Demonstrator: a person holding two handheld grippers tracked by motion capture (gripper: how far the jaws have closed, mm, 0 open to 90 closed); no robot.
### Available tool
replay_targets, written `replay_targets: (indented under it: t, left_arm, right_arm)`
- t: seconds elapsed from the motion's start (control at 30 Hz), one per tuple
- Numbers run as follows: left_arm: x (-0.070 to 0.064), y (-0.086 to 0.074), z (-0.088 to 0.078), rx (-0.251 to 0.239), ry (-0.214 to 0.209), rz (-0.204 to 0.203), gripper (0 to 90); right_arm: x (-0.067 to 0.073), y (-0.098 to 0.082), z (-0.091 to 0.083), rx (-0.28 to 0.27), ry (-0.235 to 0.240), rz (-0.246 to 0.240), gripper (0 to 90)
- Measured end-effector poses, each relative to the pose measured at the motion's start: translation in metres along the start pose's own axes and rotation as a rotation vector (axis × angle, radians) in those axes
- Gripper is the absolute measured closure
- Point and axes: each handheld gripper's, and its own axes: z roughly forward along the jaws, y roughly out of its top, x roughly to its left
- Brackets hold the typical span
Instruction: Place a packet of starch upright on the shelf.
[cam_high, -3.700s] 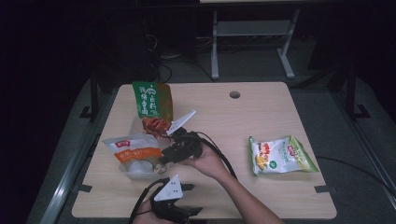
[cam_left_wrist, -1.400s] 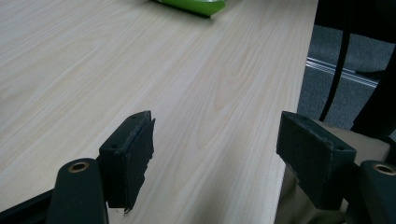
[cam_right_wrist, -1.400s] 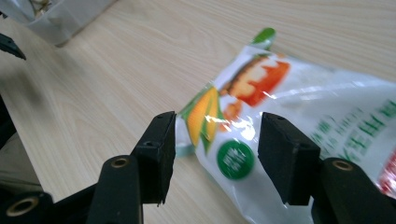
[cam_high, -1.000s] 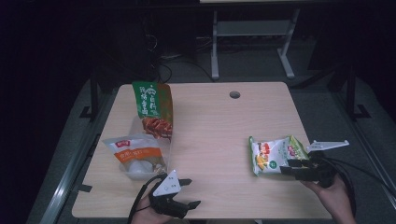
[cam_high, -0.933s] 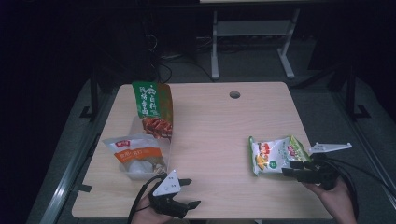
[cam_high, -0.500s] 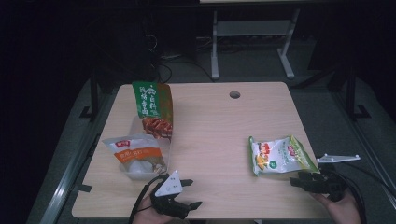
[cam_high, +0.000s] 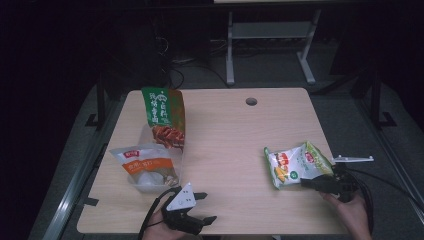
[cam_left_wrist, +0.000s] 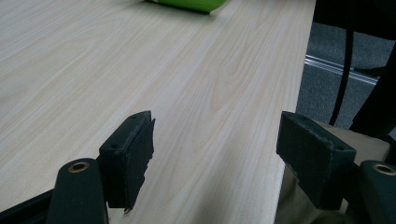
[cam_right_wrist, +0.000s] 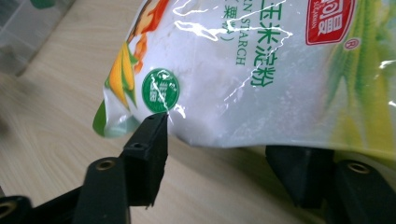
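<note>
A fixed overhead camera looks forward and down across the table (cam_high: 225, 130). Two jaw-mounted cameras look low along it, the right one close against the cornstarch bag (cam_right_wrist: 261, 70), shared overhead (cam_high: 297, 164).

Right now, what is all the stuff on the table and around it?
Table: one, light wood, centre, with a round hole near its far edge.
Green bag: one, green and orange, standing at far left.
Orange-label bag: one, clear with white contents, in front of the green bag.
Corn starch bag: one, white and green, lying at right.
Metal stand: one, grey, on the floor behind the table.
Left gripper: one, black, near edge, jaws open.
Right gripper: one, black, jaws open at the corn starch bag's near edge.
</note>
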Motion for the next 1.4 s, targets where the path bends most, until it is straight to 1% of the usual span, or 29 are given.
replay_targets:
  t: [0.1,0.17,0.2,0.23,0.3,0.4,0.43,0.5,0.57,0.6,0.67,0.73,0.77,0.9,0.97,1.0,1.03,1.07,1.13,1.2,1.27,1.4]
  left_arm:
    - [0.000,0.000,0.000,0.002,-0.001,0.004,26.9]
    - [0.000,0.000,0.001,0.003,-0.001,0.001,27.0]
    - [-0.001,0.000,0.002,0.006,-0.004,0.002,27.0]
    - [-0.001,0.000,0.002,0.008,-0.005,0.003,27.0]
    - [-0.001,0.000,0.002,0.008,-0.005,0.005,27.0]
    - [-0.001,0.000,0.002,0.008,-0.004,0.004,27.0]
    - [-0.001,0.000,0.002,0.006,-0.004,0.002,27.0]
    - [-0.001,0.000,0.002,0.006,-0.004,0.002,27.0]
    - [-0.001,0.000,0.002,0.007,-0.004,0.003,27.0]
    - [-0.001,0.000,0.003,0.009,-0.005,0.001,27.0]
    - [-0.002,0.000,0.003,0.009,-0.005,0.003,27.0]
    - [-0.001,0.000,0.003,0.009,-0.005,0.002,27.0]
    - [-0.001,0.000,0.003,0.008,-0.004,0.002,27.0]
    - [-0.001,0.001,0.002,-0.001,-0.004,-0.007,27.0]
    - [-0.001,0.001,0.002,-0.002,-0.002,-0.005,27.0]
    - [-0.001,0.002,0.002,-0.001,-0.001,-0.004,27.0]
    - [0.000,0.002,0.002,-0.003,-0.003,-0.007,27.0]
    - [0.000,0.003,0.002,-0.005,-0.006,-0.011,27.0]
    - [0.001,0.004,0.002,-0.015,-0.002,-0.018,27.0]
    - [0.002,0.004,0.003,-0.022,0.000,-0.031,27.0]
    - [0.004,0.005,0.005,-0.030,0.002,-0.044,27.0]
    - [0.009,0.012,0.009,-0.029,0.009,-0.048,27.0]
  right_arm:
    - [-0.005,0.003,0.006,-0.002,0.031,0.053,43.2]
    - [-0.008,0.006,0.007,-0.023,0.055,0.079,49.6]
    - [-0.009,0.007,0.007,-0.031,0.064,0.073,54.8]
    - [-0.008,0.010,0.007,-0.041,0.068,0.065,57.3]
    - [-0.007,0.013,0.007,-0.034,0.054,0.058,55.9]
    - [-0.009,0.016,0.008,-0.042,0.056,0.067,56.1]
    - [-0.009,0.017,0.008,-0.043,0.057,0.071,58.4]
    - [-0.009,0.019,0.009,-0.051,0.040,0.062,65.7]
    - [-0.008,0.021,0.009,-0.056,0.007,0.059,76.9]
    - [-0.008,0.022,0.009,-0.060,-0.007,0.050,78.6]
    - [-0.007,0.025,0.011,-0.063,-0.019,0.037,85.3]
    - [-0.002,0.028,0.012,-0.063,-0.044,-0.001,87.3]
    - [0.000,0.029,0.012,-0.065,-0.052,-0.009,87.6]
    - [0.011,0.036,0.010,-0.068,-0.072,-0.073,88.6]
    - [0.017,0.039,0.008,-0.075,-0.066,-0.104,88.8]
    - [0.021,0.041,0.007,-0.080,-0.060,-0.108,88.9]
    - [0.024,0.042,0.006,-0.085,-0.050,-0.131,89.0]
    - [0.028,0.044,0.005,-0.088,-0.044,-0.141,89.0]
    - [0.034,0.046,0.003,-0.086,-0.035,-0.171,89.0]
    - [0.041,0.049,0.002,-0.086,-0.022,-0.211,89.1]
    - [0.047,0.050,0.002,-0.088,-0.013,-0.239,89.1]
    - [0.055,0.050,0.001,-0.100,0.017,-0.295,89.2]
